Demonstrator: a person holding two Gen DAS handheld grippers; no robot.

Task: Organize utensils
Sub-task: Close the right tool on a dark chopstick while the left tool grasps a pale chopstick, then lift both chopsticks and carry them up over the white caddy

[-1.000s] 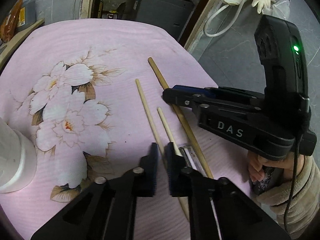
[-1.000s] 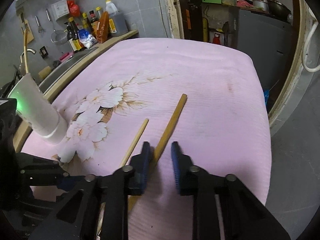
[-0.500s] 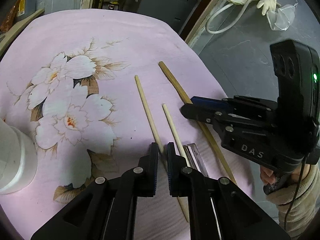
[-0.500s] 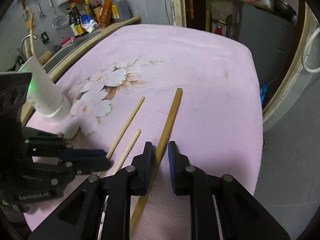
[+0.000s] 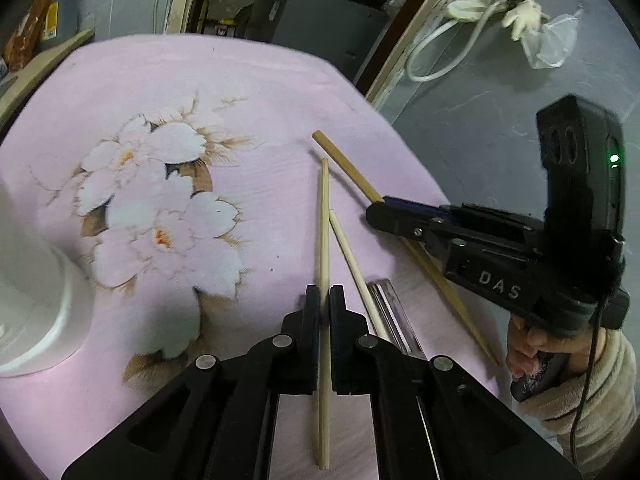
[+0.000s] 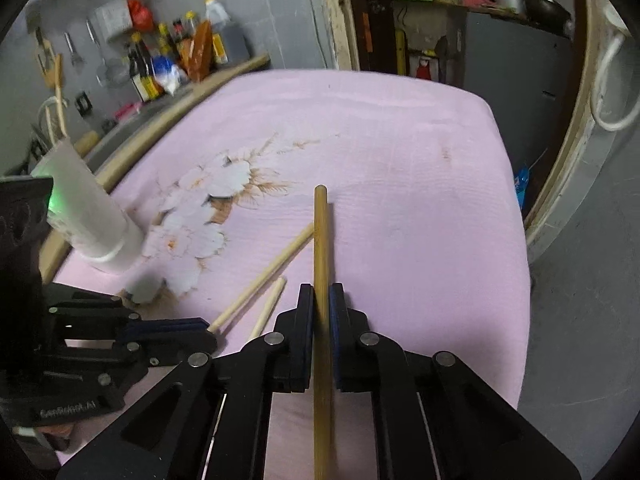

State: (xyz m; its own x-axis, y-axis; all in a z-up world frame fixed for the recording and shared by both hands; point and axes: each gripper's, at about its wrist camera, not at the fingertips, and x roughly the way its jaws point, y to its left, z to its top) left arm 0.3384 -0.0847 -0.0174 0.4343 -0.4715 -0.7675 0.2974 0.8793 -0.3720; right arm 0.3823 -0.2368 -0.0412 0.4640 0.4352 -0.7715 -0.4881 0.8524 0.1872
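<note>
Pink floral cloth [image 5: 248, 92] covers the table. Both grippers have just closed: left gripper [image 5: 325, 300] clamps a pale chopstick [image 5: 323, 216], right gripper [image 6: 321, 300] a darker chopstick [image 6: 320, 236]. Another pale chopstick [image 5: 352, 264] lies just right of the left gripper. Lifting probably comes next.

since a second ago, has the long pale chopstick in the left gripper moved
Yes. The pale chopstick swung its far tip right, toward the darker chopstick and away from the flower print.
</note>
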